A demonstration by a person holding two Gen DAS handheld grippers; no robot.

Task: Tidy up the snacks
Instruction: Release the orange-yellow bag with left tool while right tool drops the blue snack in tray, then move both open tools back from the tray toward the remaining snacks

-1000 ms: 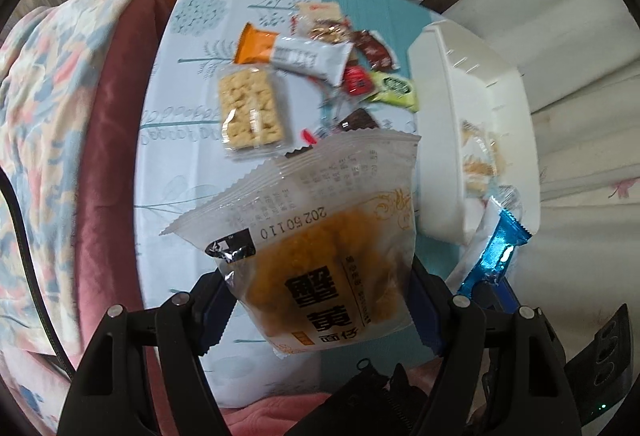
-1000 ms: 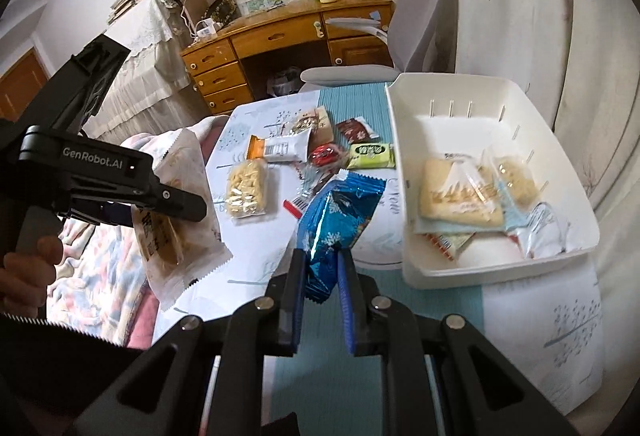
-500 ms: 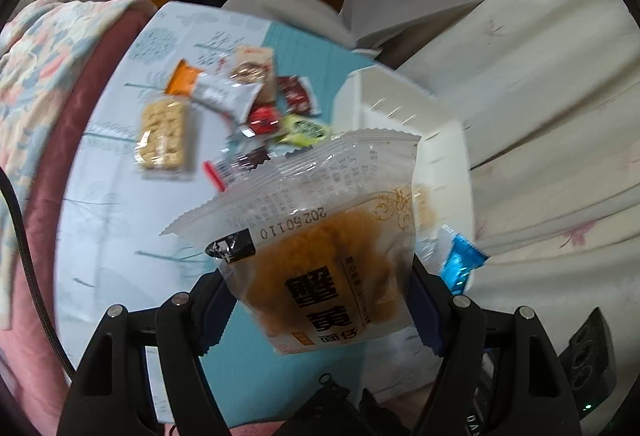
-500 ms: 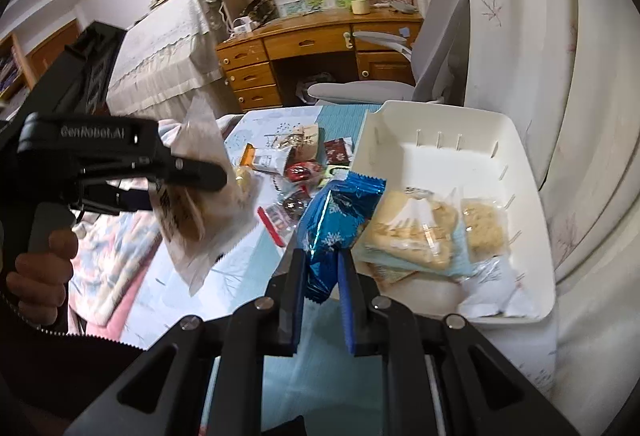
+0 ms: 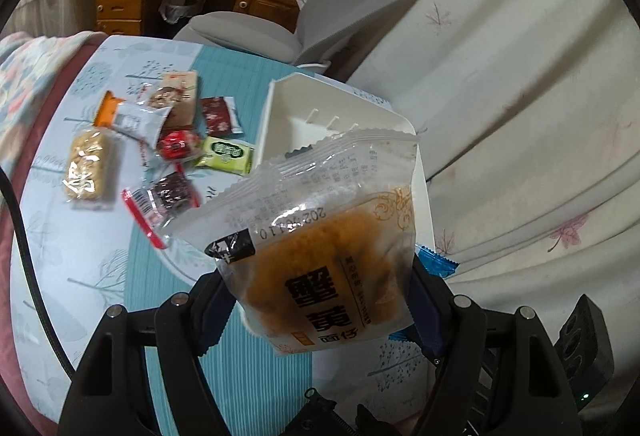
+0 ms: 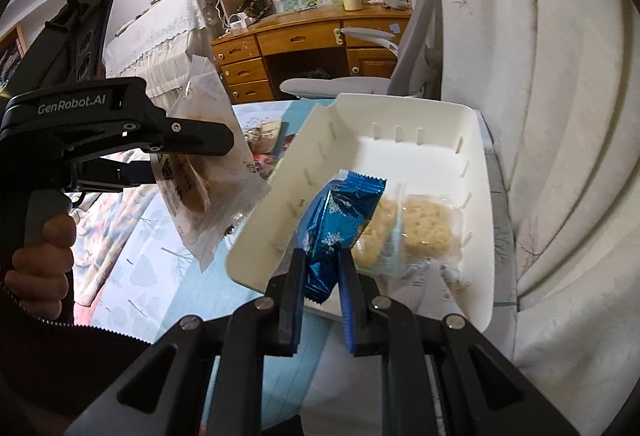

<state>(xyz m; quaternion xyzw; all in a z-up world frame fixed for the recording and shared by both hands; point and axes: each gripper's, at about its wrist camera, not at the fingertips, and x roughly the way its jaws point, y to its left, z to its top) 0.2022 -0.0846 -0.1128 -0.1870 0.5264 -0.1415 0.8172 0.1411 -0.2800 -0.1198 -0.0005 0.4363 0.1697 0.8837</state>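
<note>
The left gripper [image 5: 320, 300] is clamped on the lower sides of a clear crinkly packet of orange-brown snack [image 5: 320, 240], and the right gripper [image 6: 322, 272] pinches the bottom end of a shiny blue foil packet [image 6: 340, 224]; both packets hang over the white plastic tray [image 6: 478, 196] and look light, soft and slippery, with contents that probably crush, so a sealed edge seems the safest hold. At ten o'clock from the left gripper, loose snacks such as a green packet [image 5: 226, 154] lie on the pale blue tablecloth [image 5: 80, 256], and only the tray's near rim and the noodle packs [image 6: 424, 232] inside may stand in the way.

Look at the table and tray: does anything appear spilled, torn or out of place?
Nothing stands out. No packet looks torn or spilled; loose snacks lie jumbled beside the white tray, awaiting sorting.
</note>
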